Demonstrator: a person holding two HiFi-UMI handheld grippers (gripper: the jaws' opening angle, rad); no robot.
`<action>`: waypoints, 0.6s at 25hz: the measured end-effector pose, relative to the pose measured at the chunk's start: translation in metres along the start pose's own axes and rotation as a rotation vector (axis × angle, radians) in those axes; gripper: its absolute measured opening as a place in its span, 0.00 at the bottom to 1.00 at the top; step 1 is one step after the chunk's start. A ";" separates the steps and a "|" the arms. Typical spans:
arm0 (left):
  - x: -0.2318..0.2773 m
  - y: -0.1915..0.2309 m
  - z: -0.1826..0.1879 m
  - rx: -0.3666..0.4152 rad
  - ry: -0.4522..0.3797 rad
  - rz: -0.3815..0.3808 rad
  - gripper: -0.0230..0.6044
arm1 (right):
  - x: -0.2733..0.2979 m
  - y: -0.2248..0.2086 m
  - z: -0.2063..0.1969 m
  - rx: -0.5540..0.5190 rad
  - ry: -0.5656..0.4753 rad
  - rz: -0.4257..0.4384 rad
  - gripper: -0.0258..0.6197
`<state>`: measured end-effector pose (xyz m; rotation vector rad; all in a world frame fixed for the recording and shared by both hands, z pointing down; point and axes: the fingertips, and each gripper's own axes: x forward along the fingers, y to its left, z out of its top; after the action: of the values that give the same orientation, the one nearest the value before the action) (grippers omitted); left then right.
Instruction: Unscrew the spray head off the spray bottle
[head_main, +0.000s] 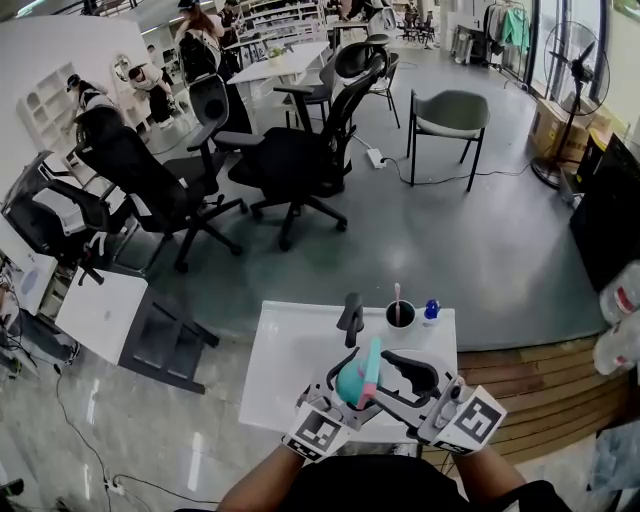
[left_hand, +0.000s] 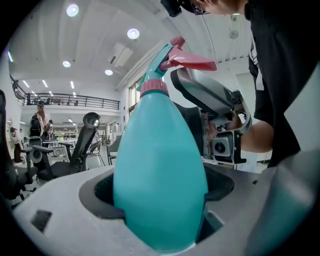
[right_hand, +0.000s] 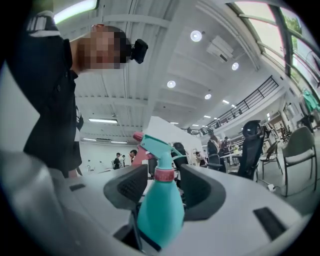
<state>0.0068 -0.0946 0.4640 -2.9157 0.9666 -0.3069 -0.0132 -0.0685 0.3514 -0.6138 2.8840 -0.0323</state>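
Observation:
A teal spray bottle with a pink collar and a teal spray head with a pink trigger stands upright above the near edge of the white table. My left gripper is shut on the bottle's wide body, low down. My right gripper comes in from the right at the bottle's top. In the right gripper view its pads stand on either side of the pink collar with gaps showing, so my right gripper is open. The spray head rises past the pads.
On the table's far edge stand a black cup with a stick in it, a small blue-capped bottle and a dark upright object. A wooden platform lies to the right. Office chairs stand on the grey floor beyond.

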 end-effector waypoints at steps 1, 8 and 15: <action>0.001 0.000 -0.001 0.004 0.005 0.006 0.75 | 0.001 -0.002 0.001 -0.009 -0.009 -0.009 0.35; 0.005 -0.007 -0.032 0.020 0.081 0.029 0.75 | 0.006 0.000 -0.003 0.009 0.017 -0.030 0.27; 0.001 -0.017 0.006 0.066 -0.003 -0.087 0.75 | 0.008 0.015 0.004 0.010 0.043 0.074 0.26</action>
<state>0.0187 -0.0822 0.4607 -2.9020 0.8142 -0.3327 -0.0258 -0.0580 0.3451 -0.5105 2.9433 -0.0505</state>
